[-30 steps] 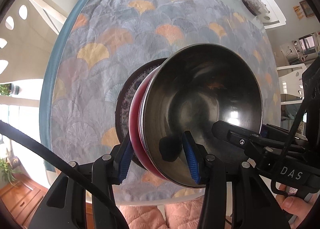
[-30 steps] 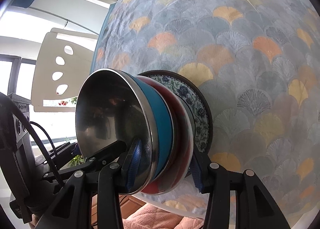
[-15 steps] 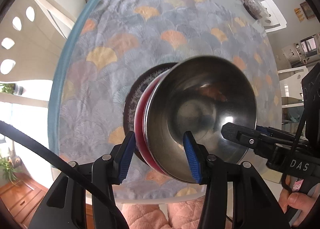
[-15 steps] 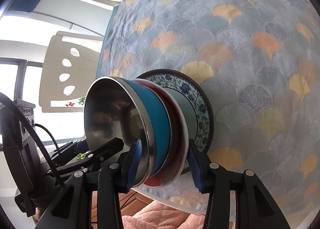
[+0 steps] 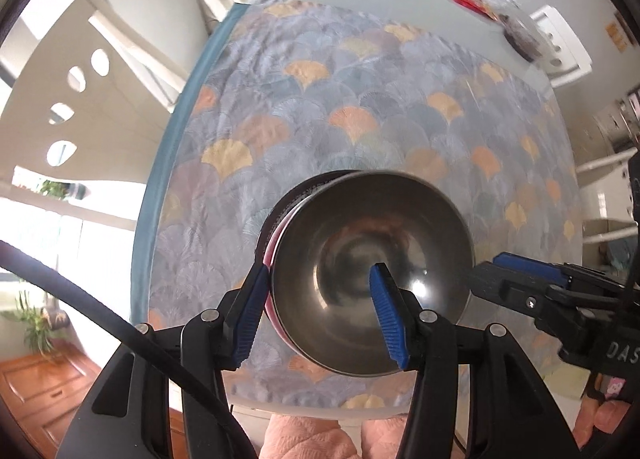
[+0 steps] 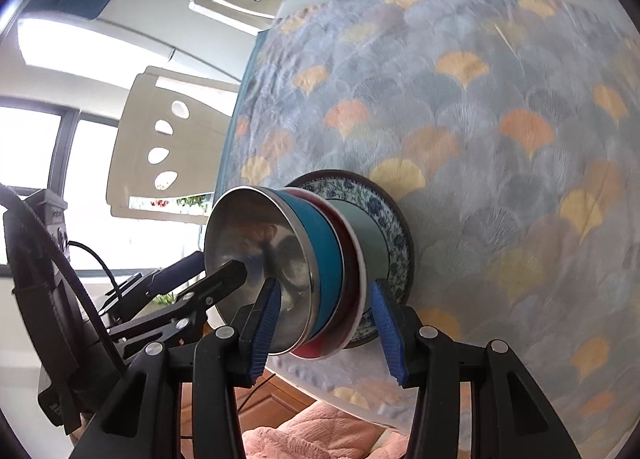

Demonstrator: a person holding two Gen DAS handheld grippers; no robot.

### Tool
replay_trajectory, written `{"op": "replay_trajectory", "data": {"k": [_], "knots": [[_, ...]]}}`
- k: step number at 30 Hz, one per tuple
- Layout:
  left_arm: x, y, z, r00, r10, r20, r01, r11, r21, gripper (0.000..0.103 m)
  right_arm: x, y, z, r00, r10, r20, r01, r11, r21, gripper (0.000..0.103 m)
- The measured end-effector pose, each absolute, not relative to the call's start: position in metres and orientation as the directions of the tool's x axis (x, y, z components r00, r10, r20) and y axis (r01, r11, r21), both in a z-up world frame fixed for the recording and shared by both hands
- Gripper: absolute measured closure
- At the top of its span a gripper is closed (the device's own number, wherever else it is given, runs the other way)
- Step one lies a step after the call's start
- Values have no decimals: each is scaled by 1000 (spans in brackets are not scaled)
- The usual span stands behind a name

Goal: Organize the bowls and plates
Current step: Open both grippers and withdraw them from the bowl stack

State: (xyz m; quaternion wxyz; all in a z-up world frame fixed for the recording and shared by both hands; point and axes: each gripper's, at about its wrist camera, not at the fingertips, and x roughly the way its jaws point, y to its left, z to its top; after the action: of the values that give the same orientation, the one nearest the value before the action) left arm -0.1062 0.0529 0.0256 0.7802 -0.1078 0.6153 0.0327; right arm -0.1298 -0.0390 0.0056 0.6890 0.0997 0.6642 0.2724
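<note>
Left gripper [image 5: 318, 311], at 6 o'clock of its view: jaws released, having just been opening, straddling the rim of the steel bowl [image 5: 372, 279] without pressing. Right gripper [image 6: 326, 323]: jaws released, either side of the stack's edge. Stack on the fan-patterned tablecloth [image 6: 480, 119]: steel bowl in teal bowl [image 6: 320, 243], red bowl [image 6: 349, 259], floral plate [image 6: 394, 231]. Cream chair [image 6: 168, 139] at 10 o'clock, beyond the table.

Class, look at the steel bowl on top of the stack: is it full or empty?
Empty: the steel bowl shows only its bare, shiny inside.
</note>
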Motion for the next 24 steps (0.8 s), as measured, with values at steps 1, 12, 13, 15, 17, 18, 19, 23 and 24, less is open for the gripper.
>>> {"op": "replay_trajectory", "data": {"k": [1, 12, 13, 15, 17, 18, 19, 23, 24], "knots": [[-107, 52, 27, 247, -72, -966, -200, 972, -123, 53, -128, -39, 8, -32, 501, -865, -269, 829, 490, 55], [-128, 42, 40, 303, 60, -951, -323, 945, -43, 36, -134, -31, 24, -42, 504, -863, -524, 724, 448, 32], [-132, 42, 40, 308, 62, -949, -330, 943, -46, 36, -138, -29, 25, -40, 507, -861, -551, 707, 442, 26], [-140, 42, 39, 318, 61, -946, -344, 937, -55, 35, -143, -27, 26, -43, 507, -861, -582, 687, 434, 24], [-150, 42, 35, 321, 53, -945, -363, 929, -71, 34, -147, -26, 26, -36, 517, -855, -604, 671, 431, 24], [-155, 43, 32, 322, 47, -946, -376, 923, -82, 34, -149, -25, 26, -36, 525, -851, -611, 662, 434, 23], [-158, 44, 30, 323, 41, -945, -387, 917, -93, 34, -150, -25, 26, -38, 530, -847, -615, 655, 438, 23], [-166, 45, 20, 314, 49, -948, -425, 900, -94, 34, -157, -21, 20, -20, 521, -853, -643, 646, 410, 23], [-168, 46, 18, 311, 55, -949, -430, 898, -89, 34, -158, -18, 19, -9, 505, -863, -653, 651, 388, 23]]}}
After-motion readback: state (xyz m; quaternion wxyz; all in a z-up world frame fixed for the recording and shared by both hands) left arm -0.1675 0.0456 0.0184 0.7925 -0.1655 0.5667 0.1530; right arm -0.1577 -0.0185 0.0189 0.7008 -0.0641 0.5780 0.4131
